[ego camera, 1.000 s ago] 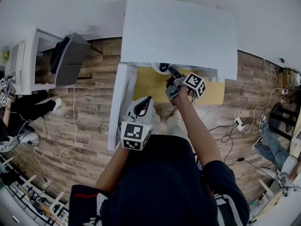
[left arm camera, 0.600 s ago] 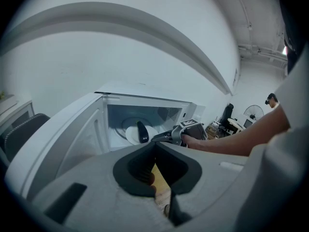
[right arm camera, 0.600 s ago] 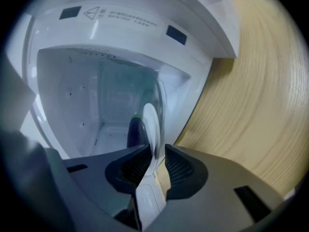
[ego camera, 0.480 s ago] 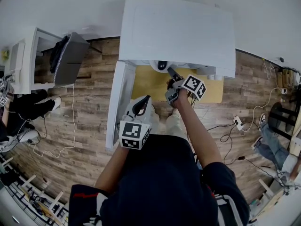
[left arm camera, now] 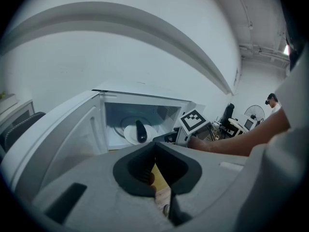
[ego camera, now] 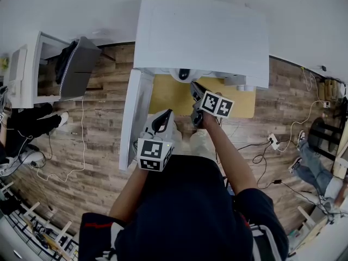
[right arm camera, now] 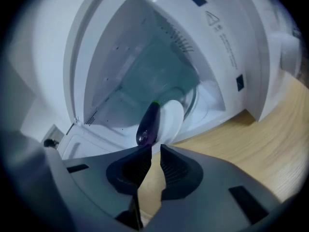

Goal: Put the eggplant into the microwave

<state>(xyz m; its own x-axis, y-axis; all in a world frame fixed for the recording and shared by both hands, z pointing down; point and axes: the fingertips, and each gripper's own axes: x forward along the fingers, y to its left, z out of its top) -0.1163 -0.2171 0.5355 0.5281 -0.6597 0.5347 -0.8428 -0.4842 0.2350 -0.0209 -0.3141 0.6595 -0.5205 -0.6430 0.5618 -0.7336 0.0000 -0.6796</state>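
Note:
The dark purple eggplant [right arm camera: 148,122] lies on a white plate [right arm camera: 175,116] inside the open white microwave [ego camera: 201,37]. It also shows in the left gripper view, as the eggplant [left arm camera: 140,131] on the plate [left arm camera: 128,135]. My right gripper [right arm camera: 153,149] hovers just outside the cavity mouth, jaws slightly apart and empty. In the head view the right gripper [ego camera: 194,87] sits over the yellow wooden table [ego camera: 168,97]. My left gripper [ego camera: 166,117] hangs back beside the open door [ego camera: 133,118], shut and holding nothing.
The microwave door [left arm camera: 63,144] swings out to the left. A desk with a dark chair [ego camera: 76,67] stands at the far left. Cables and a power strip [ego camera: 270,141] lie on the wood floor at the right, near another person's legs [ego camera: 315,167].
My right gripper has drawn back a little from the microwave toward me, leaving the eggplant on the plate inside. The left gripper has barely moved.

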